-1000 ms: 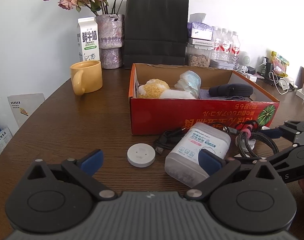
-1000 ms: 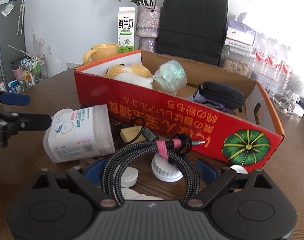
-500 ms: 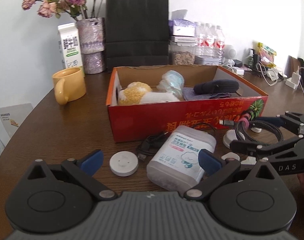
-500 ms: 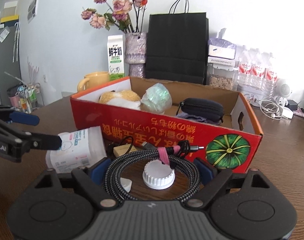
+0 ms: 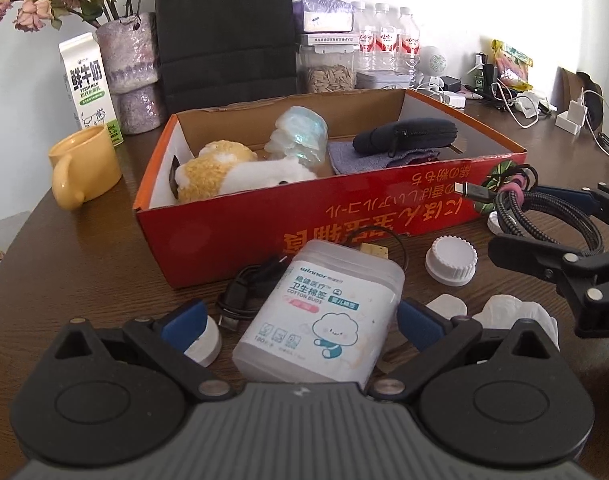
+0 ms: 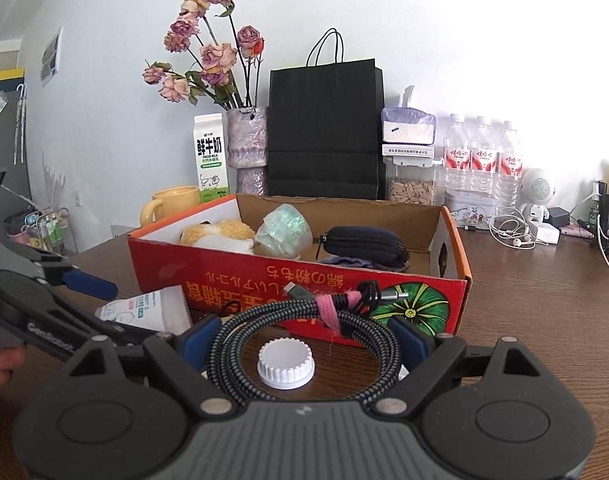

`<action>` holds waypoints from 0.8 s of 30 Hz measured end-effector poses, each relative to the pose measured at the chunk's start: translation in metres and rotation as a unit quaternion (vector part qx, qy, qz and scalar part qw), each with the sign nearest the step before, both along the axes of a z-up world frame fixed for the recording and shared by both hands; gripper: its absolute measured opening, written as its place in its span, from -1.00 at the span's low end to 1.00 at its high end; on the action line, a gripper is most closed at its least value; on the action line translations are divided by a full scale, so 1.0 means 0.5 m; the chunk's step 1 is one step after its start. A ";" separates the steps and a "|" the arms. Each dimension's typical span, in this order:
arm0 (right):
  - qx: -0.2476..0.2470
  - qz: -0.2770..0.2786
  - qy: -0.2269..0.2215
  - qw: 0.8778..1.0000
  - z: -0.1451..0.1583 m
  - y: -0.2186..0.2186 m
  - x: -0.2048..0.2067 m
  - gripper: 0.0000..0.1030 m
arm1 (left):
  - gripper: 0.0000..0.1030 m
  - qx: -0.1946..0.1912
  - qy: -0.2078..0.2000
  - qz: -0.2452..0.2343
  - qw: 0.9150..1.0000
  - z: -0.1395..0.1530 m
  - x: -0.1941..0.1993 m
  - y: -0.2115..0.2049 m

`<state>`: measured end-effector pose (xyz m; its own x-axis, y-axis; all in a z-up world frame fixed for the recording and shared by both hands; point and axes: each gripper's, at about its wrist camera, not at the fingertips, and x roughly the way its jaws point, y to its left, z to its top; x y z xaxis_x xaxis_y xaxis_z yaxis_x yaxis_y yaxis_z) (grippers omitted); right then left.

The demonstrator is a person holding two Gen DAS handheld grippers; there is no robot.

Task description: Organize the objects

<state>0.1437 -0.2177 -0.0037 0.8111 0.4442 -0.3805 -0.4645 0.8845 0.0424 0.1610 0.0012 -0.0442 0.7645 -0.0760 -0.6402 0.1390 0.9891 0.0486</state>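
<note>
Left wrist view: L tongs are hanging open, w/ the cotton bud tub lying on the table between the 2 blue pads.
Pads: R pad is sitting just beside the tub's side; L pad is staying apart from it, right by a small white disc.
Tub's long way: it's pointing away from the tongs, toward the red box, leaning a bit right. So the pads are facing its 2 long sides. Looks ok for a squeeze.
Nearer hand: L one, by far.
Right wrist view: R tongs are gripping the braided cable, pads pressing on both sides of the coil, jaws very wide.
Cable: it's hanging in the air, in front of the red box's near wall. A white cap is lying on the table under the coil.
Box: it's already holding a plush toy & a black pouch.
Changed vs 1 s ago: L tongs are now closer in, so the tub is between the pads, not ahead of them. Cable is now higher, up off the table.
</note>
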 end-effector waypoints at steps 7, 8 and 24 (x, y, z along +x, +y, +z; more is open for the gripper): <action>0.000 0.005 -0.006 1.000 0.000 0.001 -0.007 0.72 | 1.00 -0.015 0.009 0.012 1.000 -0.017 0.009 -0.001; 0.000 0.005 -0.007 1.000 0.000 0.002 -0.008 0.72 | 0.99 -0.019 0.010 0.015 1.000 -0.018 0.009 -0.001; 0.003 0.003 -0.013 1.000 0.001 0.000 -0.011 0.72 | 0.40 -0.040 -0.031 0.030 0.998 -0.009 -0.042 -0.009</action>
<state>0.1383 -0.2179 -0.0033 0.8178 0.4518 -0.3565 -0.4713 0.8812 0.0356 0.1399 -0.0034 -0.0487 0.8067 -0.0782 -0.5858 0.0787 0.9966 -0.0246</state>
